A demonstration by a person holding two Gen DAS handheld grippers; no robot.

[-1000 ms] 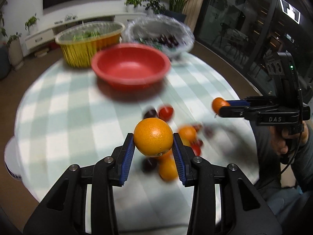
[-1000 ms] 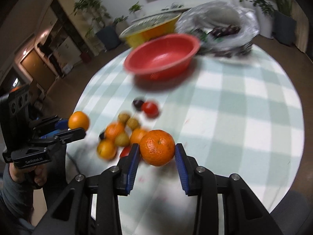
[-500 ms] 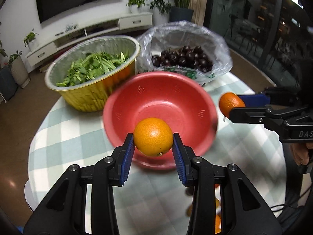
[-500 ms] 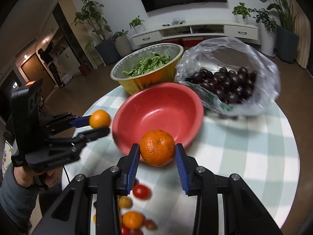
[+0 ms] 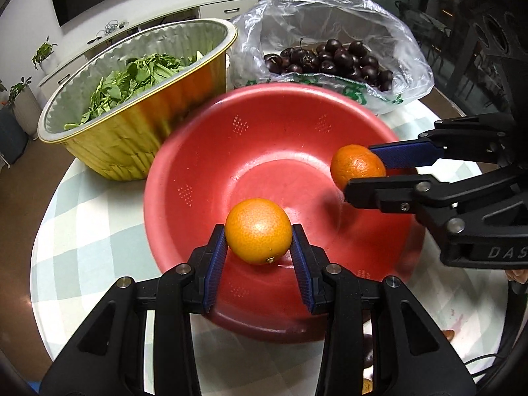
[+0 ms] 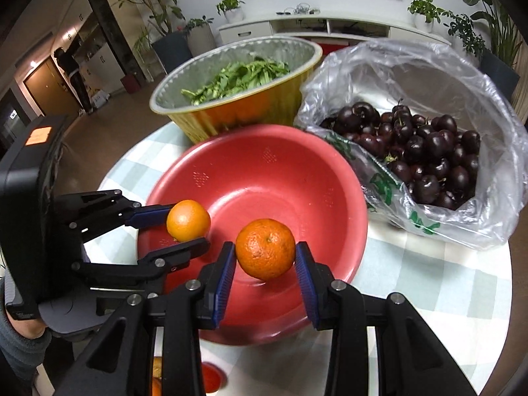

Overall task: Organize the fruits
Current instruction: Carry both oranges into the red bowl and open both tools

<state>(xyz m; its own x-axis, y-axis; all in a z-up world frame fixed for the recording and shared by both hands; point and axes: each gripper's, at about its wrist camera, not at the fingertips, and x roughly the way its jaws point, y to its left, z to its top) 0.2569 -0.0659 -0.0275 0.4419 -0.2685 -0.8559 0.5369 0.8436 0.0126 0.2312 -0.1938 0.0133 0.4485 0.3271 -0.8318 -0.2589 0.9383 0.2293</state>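
Note:
A smooth orange [image 5: 258, 230] sits clamped between the blue pads of my left gripper [image 5: 259, 251], hanging over the near side of the red bowl [image 5: 211, 151]. My right gripper [image 6: 265, 265] is shut on a second, more dimpled orange [image 6: 265, 248], also above the red bowl [image 6: 323, 171]. In the left wrist view the right gripper [image 5: 361, 173] comes in from the right with its orange [image 5: 356, 166] over the bowl's right side. The right wrist view shows the left gripper [image 6: 184, 229] from the left with its orange [image 6: 188, 220] at the bowl's left rim. The bowl holds no fruit.
Behind the bowl stand a gold foil tub of green leaves [image 5: 138, 76] and a clear plastic bag of dark cherries [image 6: 415, 145]. Loose small fruits [image 6: 208, 376] lie on the checked tablecloth [image 6: 429, 274] near the front edge. A person's hand [image 6: 19, 326] holds the left gripper.
Both grippers carried their oranges away from the loose fruit pile and forward over the red bowl, which now fills the middle of both views. Both grips stayed the same.

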